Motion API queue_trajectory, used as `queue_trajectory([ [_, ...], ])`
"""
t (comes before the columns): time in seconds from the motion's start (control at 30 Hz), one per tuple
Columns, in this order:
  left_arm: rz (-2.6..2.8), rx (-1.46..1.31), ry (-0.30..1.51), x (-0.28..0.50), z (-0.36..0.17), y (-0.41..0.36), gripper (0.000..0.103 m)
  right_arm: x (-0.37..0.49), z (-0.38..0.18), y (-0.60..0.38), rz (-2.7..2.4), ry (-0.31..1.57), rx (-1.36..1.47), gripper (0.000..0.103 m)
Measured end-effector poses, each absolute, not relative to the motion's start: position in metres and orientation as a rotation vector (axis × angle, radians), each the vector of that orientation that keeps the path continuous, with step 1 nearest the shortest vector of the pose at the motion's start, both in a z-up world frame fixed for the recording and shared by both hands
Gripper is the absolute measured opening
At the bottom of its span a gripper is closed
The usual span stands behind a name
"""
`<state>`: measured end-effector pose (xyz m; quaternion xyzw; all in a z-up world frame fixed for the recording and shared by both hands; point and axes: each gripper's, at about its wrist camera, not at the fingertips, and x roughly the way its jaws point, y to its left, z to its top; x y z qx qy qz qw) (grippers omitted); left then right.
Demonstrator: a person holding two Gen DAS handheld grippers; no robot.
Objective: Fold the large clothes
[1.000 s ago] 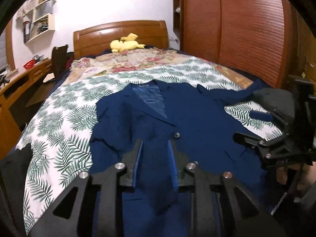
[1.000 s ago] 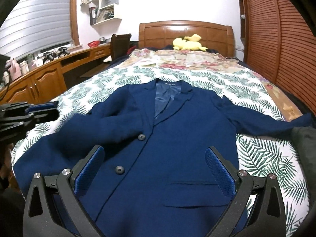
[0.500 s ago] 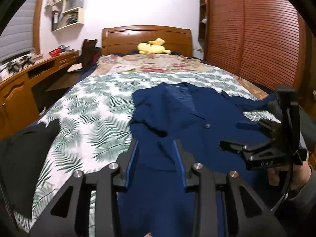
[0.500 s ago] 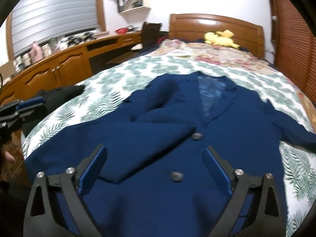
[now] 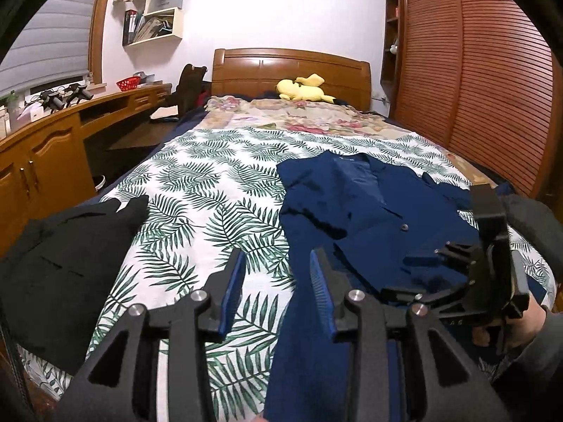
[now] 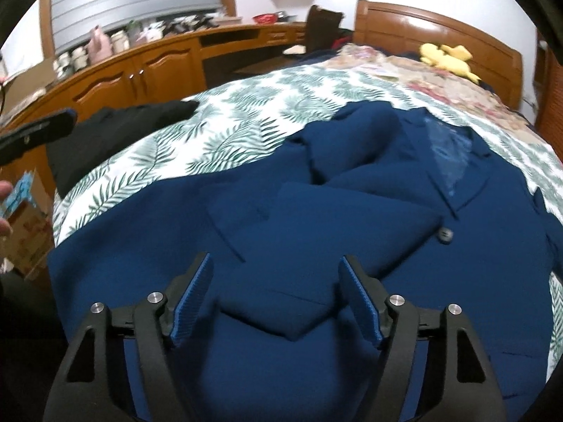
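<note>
Altogether one navy jacket (image 6: 352, 246), one black garment (image 5: 59, 260), two open-jawed grippers.

Left of the blue jacket (image 5: 369, 211) my fingers have open leaf-print bedspread (image 5: 211, 204) to pass; the black garment (image 5: 59, 256) blocks the bed's left edge

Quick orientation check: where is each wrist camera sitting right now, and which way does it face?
Left wrist: at the bed's foot, left of the navy blue blazer, facing the wooden headboard; shows the open left gripper, plus the right gripper.
Right wrist: low over the blazer's hem, angled up-left toward the wooden desk; shows the open right gripper.
Shared: blazer, black garment, yellow plush toy.
</note>
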<state>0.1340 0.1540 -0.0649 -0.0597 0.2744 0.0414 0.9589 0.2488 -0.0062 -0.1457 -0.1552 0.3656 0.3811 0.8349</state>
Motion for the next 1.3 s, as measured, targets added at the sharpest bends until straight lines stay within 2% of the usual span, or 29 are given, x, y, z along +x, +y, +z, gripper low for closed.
queue_trajectory([
  [0.13,0.086,-0.115,0.557,0.132,-0.066,0.154,0.037,0.250,-0.163,0.008,0.795,0.823,-0.405,0.067],
  [0.2,0.088,-0.116,0.558,0.132,-0.066,0.154,0.037,0.250,-0.172,0.011,0.764,0.840,-0.444,0.058],
  [0.23,0.086,-0.116,0.557,0.132,-0.066,0.154,0.037,0.250,-0.173,0.011,0.763,0.841,-0.446,0.057],
  [0.27,0.086,-0.116,0.557,0.132,-0.067,0.154,0.037,0.250,-0.173,0.011,0.758,0.837,-0.449,0.050],
  [0.3,0.086,-0.116,0.558,0.132,-0.067,0.154,0.037,0.250,-0.172,0.010,0.742,0.826,-0.462,0.031],
  [0.33,0.084,-0.116,0.558,0.133,-0.067,0.153,0.038,0.250,-0.172,0.009,0.729,0.818,-0.474,0.021],
  [0.43,0.091,-0.112,0.553,0.135,-0.066,0.147,0.038,0.252,-0.169,0.000,0.717,0.805,-0.456,0.010],
  [0.9,0.042,-0.086,0.546,0.157,-0.061,0.094,0.038,0.245,-0.071,-0.132,0.553,0.536,-0.185,0.007],
  [1.3,-0.043,-0.044,0.560,0.176,-0.063,0.036,0.038,0.232,-0.070,-0.216,0.459,0.574,-0.104,0.006],
])
